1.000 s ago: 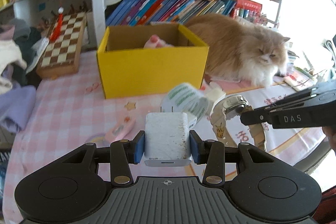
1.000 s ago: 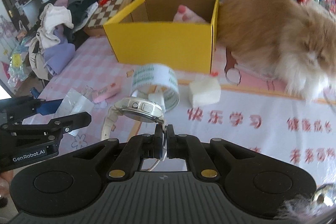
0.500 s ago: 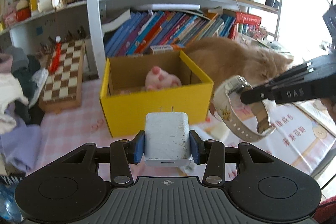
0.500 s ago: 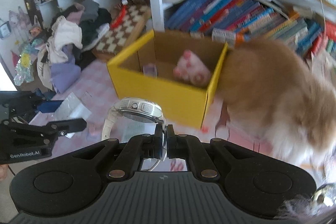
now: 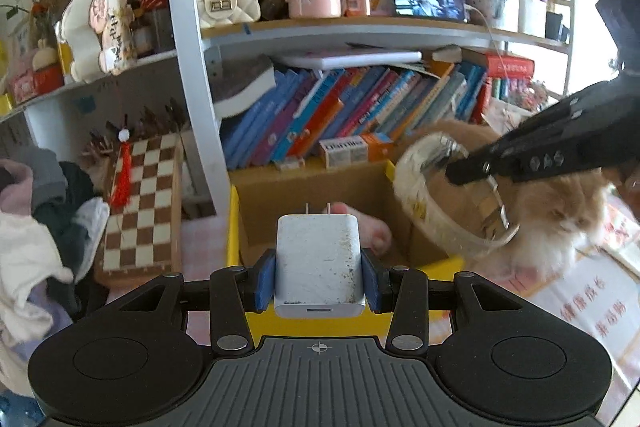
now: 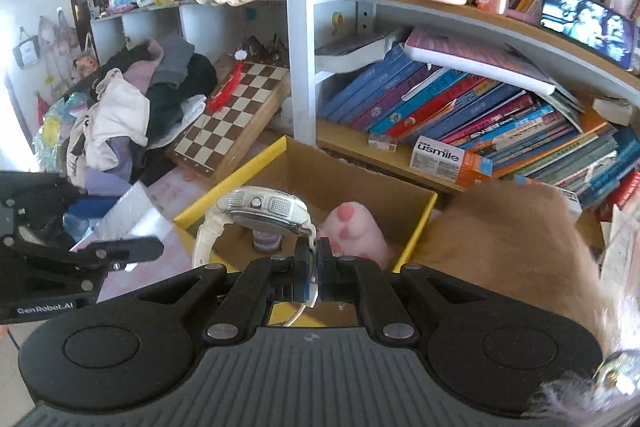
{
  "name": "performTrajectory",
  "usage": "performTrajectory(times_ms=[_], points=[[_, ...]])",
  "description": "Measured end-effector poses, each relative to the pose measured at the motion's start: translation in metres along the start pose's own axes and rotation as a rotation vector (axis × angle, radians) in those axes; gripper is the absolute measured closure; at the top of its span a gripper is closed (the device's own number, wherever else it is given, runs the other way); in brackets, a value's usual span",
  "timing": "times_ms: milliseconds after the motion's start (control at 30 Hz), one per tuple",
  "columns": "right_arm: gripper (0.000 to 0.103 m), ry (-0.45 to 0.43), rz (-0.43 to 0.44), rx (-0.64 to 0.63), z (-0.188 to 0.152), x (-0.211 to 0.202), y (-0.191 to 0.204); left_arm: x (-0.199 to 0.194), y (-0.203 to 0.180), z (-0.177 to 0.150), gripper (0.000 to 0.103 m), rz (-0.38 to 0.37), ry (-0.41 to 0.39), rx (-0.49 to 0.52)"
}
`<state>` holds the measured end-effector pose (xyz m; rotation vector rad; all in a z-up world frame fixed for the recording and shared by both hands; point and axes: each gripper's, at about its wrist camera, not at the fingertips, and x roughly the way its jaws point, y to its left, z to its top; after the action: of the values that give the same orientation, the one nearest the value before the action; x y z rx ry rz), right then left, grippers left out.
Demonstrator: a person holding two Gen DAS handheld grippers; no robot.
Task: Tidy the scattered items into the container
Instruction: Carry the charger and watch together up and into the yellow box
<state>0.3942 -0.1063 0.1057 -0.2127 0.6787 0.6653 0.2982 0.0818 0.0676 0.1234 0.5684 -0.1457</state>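
My left gripper (image 5: 319,283) is shut on a white plug-in charger (image 5: 319,259) and holds it at the near rim of the open yellow cardboard box (image 5: 234,227). My right gripper (image 6: 316,275) is shut on the strap of a white wristwatch (image 6: 264,207) and holds it over the same box (image 6: 420,223); the watch also shows blurred in the left wrist view (image 5: 448,203). A pink paw-shaped toy (image 6: 356,227) and a small round item lie inside the box.
An orange and white cat (image 5: 560,215) lies right beside the box. A chessboard (image 6: 228,123) and a pile of clothes (image 6: 116,115) stand to the left. A bookshelf (image 5: 360,115) full of books rises behind the box.
Both grippers have risen from the table and moved forward to the box, carrying the charger and the watch. The tape roll and the other table items have dropped out of view.
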Motion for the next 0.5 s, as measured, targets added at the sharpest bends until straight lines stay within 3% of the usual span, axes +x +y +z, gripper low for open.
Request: performTrajectory(times_ms=[333, 500], points=[[0.1, 0.067, 0.014, -0.058, 0.022, 0.06, -0.018, 0.054, 0.009, 0.026, 0.061, 0.025, 0.078, -0.002], [0.1, 0.148, 0.041, -0.056, 0.022, 0.097, -0.029, 0.083, 0.013, 0.03, 0.061, 0.042, 0.125, -0.025]])
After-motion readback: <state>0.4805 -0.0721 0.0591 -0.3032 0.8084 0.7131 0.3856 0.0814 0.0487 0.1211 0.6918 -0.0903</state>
